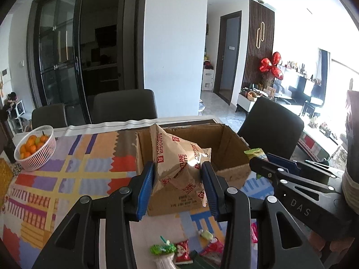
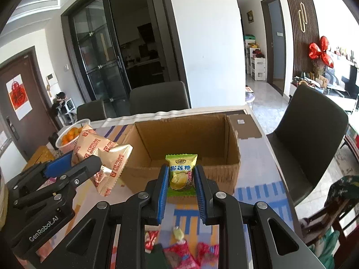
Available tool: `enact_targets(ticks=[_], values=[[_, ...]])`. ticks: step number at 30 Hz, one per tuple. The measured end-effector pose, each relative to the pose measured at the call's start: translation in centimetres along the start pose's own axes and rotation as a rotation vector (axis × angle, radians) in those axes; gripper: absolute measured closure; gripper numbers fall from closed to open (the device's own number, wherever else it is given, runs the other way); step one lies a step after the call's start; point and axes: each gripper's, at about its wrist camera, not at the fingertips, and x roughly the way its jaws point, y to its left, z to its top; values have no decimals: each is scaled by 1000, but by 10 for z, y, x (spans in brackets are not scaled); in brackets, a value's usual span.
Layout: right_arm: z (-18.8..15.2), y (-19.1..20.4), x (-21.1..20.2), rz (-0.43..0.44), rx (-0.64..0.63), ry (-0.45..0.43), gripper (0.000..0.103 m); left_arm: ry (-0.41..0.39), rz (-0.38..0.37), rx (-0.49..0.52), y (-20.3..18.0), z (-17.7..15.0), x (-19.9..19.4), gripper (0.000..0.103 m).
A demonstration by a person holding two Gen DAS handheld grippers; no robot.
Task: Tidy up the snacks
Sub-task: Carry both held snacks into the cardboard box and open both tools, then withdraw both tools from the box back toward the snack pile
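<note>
An open cardboard box (image 1: 233, 144) (image 2: 233, 157) stands on the patterned tablecloth, and what shows of its inside is bare. My left gripper (image 1: 178, 174) (image 2: 74, 163) is shut on a tan Fortune Biscuits bag (image 1: 179, 163) (image 2: 103, 157), held in the air at the box's near left side. My right gripper (image 2: 181, 177) (image 1: 264, 162) is shut on a small green and yellow durian candy packet (image 2: 181, 172) (image 1: 254, 153), held in front of the box's near wall. Several small red and green snack packets (image 1: 181, 252) (image 2: 179, 253) lie on the table below both grippers.
A white basket of oranges (image 1: 48, 154) (image 2: 67, 144) stands at the left of the table. Dark chairs (image 1: 124, 105) (image 2: 309, 132) stand at the far side and the right end. The table's right edge (image 2: 276, 157) runs just beyond the box.
</note>
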Motion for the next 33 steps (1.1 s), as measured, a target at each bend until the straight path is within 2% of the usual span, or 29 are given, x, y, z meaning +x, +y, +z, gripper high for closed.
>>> enact_targets(ticks=[8, 16, 18, 19, 20, 21, 23, 26, 33], values=[[24, -3, 28, -16, -28, 20, 79, 44, -15, -26, 10, 17, 34, 60], [41, -1, 57, -21, -67, 44, 79, 86, -9, -7, 13, 28, 67, 60], [44, -1, 63, -23, -69, 51, 79, 95, 1, 8, 11, 31, 75, 57], [45, -2, 67, -23, -69, 57, 79, 94, 11, 20, 11, 32, 77, 48], [46, -3, 71, -21, -74, 64, 78, 93, 29, 36, 10, 32, 79, 32], [46, -3, 73, -22, -81, 67, 73, 86, 58, 52, 8, 31, 78, 27], [45, -3, 78, -75, -97, 82, 60, 58, 115, 78, 6, 28, 74, 25], [39, -6, 76, -103, -100, 68, 59, 56, 131, 82, 8, 21, 66, 25], [23, -6, 53, -77, -78, 70, 54, 41, 149, 40, 15, 11, 32, 23]])
